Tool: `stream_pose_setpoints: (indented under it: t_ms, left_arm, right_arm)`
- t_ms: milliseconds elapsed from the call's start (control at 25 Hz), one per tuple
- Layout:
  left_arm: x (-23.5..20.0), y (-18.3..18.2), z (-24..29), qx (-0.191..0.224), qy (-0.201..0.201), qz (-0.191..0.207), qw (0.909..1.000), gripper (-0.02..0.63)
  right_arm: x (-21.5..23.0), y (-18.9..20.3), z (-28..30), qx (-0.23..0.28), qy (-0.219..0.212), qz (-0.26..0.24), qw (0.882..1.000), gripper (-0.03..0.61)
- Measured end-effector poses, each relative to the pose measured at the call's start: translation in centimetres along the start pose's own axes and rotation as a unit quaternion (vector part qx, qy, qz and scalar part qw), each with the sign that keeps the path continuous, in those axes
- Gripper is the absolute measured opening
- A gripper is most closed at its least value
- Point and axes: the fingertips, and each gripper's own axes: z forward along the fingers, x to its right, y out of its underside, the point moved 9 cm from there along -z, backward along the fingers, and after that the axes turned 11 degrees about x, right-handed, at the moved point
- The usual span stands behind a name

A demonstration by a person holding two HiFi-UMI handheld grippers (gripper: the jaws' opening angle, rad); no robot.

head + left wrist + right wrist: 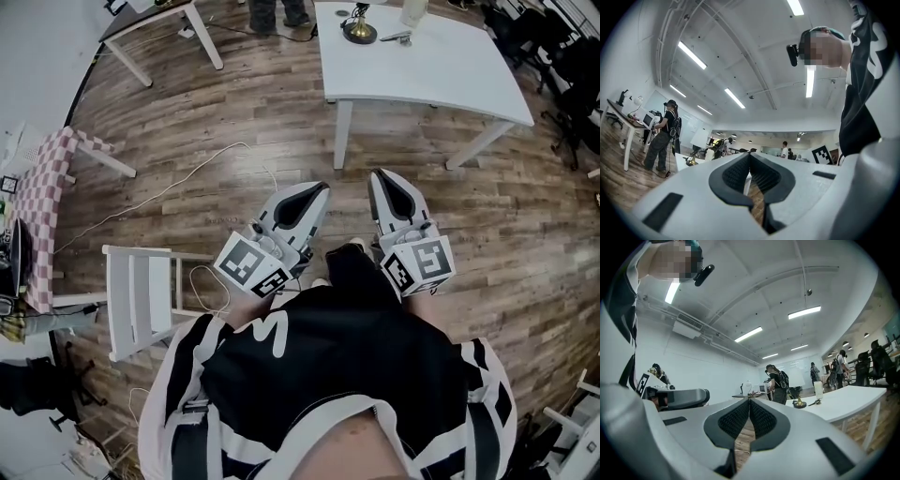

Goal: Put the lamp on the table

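At waist height, in front of the person's body, the left gripper (pixel 311 195) and the right gripper (pixel 382 183) were both fully closed. Their pads met and they held nothing. Each gripper view confirmed this, with only wooden floor (pixel 234 187) showing past the jaw tips.

The lamp (pixel 359 31) stood well ahead of both grippers, upright on the far part of the white bench (pixel 441 66). A white cylinder (pixel 413 11) stood near it. On that evidence the lamp was already in place, or had not yet been picked up.

Handling, as judged:
- The round brass base was probably the heaviest part, so the lamp should hang base-down once lifted.
- The stem looked thin, stiff and smooth, so it could slip or turn in the pads.
- The best hold appeared to be low on the stem, just above the base.
- Any shade should be treated as light and easily crushed, and not gripped.

Differences between views:
- The head view gave the layout from above but cut the lamp off at the frame's top edge, showing only the base and lower stem.
- The right gripper view showed the lamp from the side, with base and cylinder apart on the bench top. A pale shape above the stem may have been a shade, but this could not be confirmed.
- Both gripper views showed other people further off in the room.
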Motion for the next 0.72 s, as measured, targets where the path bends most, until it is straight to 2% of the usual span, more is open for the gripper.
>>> stream_pose_setpoints:
  t_ms: [400,600,720]
  left_arm:
    - [2.8,-0.6,0.0,0.004,0.002,0.014,0.9999,0.008]
    - [4.1,-0.1,0.5,0.005,0.009,0.01,0.9999,0.008]
    - [4.6,0.0,0.8,0.004,0.015,0.011,0.9998,0.008]
  right_arm:
    - [-0.5,-1.6,-2.4,-0.002,-0.003,-0.017,1.0,0.02]
    - [-0.1,-1.5,-3.5,-0.015,-0.002,0.006,1.0,0.018]
    - [-0.7,-1.9,-3.5,-0.02,-0.014,-0.022,0.999,0.018]
